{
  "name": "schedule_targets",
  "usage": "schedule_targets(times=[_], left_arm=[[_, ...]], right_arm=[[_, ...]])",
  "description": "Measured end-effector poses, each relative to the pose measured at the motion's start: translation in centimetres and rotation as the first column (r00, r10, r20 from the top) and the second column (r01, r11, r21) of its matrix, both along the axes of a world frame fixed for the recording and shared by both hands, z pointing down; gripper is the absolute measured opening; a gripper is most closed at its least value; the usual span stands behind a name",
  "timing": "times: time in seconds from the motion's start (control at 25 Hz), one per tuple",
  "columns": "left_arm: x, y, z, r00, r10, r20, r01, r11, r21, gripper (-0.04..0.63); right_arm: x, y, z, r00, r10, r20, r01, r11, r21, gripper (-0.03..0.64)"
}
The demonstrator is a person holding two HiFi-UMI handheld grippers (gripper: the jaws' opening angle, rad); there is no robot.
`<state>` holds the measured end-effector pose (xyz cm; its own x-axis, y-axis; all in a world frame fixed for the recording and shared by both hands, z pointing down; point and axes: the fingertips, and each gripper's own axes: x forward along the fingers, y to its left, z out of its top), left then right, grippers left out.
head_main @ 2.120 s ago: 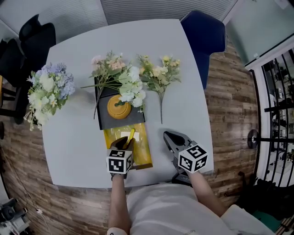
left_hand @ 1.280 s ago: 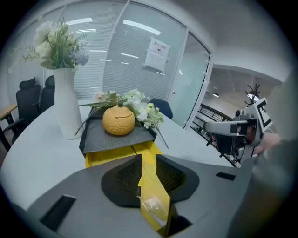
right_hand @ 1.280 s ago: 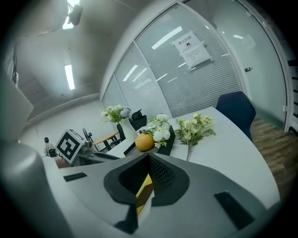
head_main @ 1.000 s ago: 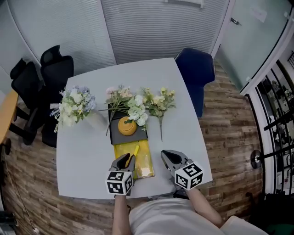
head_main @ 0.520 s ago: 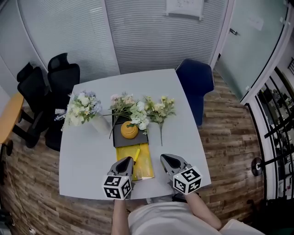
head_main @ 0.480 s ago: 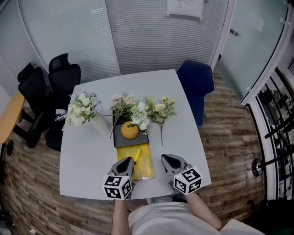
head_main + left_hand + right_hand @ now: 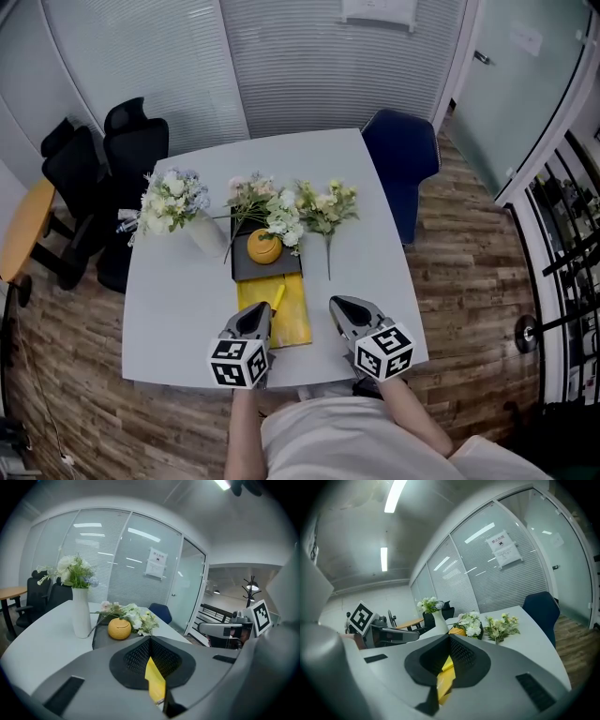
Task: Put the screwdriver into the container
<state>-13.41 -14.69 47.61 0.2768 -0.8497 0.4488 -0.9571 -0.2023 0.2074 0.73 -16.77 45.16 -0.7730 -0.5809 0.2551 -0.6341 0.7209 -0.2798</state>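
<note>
Seen from the head view, the left hand-held gripper (image 7: 257, 317) hangs low in the frame, left of centre, over the near left corner of the yellow container (image 7: 295, 324), with its marker cube toward the bottom edge. In its own view the two jaws meet at their tips, closed, and only a strip of yellow shows through the slit behind them; nothing appears gripped. The right hand-held gripper (image 7: 343, 309) sits just right of the container, above bare worktop (image 7: 178, 300), and its jaws likewise come together at the tips with yellow visible in the gap beneath, holding nothing that can be made out. The screwdriver (image 7: 277, 298), yellow-handled, lies inside the container, in its upper half, slanting a little toward the upper right, apart from both grippers. Directly above the container, touching its far edge, is a dark tray (image 7: 283, 271) carrying a round orange pot (image 7: 264, 247). A bunch of pale flowers (image 7: 272, 208) lies across the top of the tray, and a second bunch (image 7: 328, 206) lies on the worktop just to its right, stem pointing down the frame. A white vase (image 7: 203, 235) of white and blue flowers stands toward the upper left of the worktop. A blue chair (image 7: 401, 155) stands at the upper right corner of the worktop, and black office chairs (image 7: 103, 155) stand at the left of the frame.
</note>
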Motion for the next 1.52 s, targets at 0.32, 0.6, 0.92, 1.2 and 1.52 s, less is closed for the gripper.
schedule_targets(times=[0.32,0.6,0.92,1.2,1.52], left_arm=[[0.3,0.6,-0.1,1.0,-0.011,-0.01,0.011,1.0,0.002,0.008],[0.1,1.2,0.0,1.0,-0.022,-0.017,0.022,1.0,0.008,0.008],[-0.6,1.9,0.0,0.999,-0.034,-0.02,0.034,0.999,0.004,0.008],[-1.5,2.2,0.3,0.999,-0.046,-0.026,0.046,0.999,-0.006,0.008],[-2.2,2.5,1.4,0.998,-0.051,-0.026,0.05,0.998,-0.028,0.008]], right_arm=[[0.9,0.6,-0.4,1.0,0.004,0.006,-0.004,1.0,0.007,0.015],[1.3,1.6,-0.6,1.0,0.002,-0.003,-0.002,1.0,0.016,0.015],[0.6,2.2,-0.7,1.0,-0.01,-0.004,0.01,1.0,0.021,0.015],[-0.2,2.6,-0.3,1.0,-0.013,-0.004,0.013,1.0,0.013,0.015],[-0.6,2.7,0.3,1.0,-0.006,-0.009,0.006,1.0,0.001,0.015]])
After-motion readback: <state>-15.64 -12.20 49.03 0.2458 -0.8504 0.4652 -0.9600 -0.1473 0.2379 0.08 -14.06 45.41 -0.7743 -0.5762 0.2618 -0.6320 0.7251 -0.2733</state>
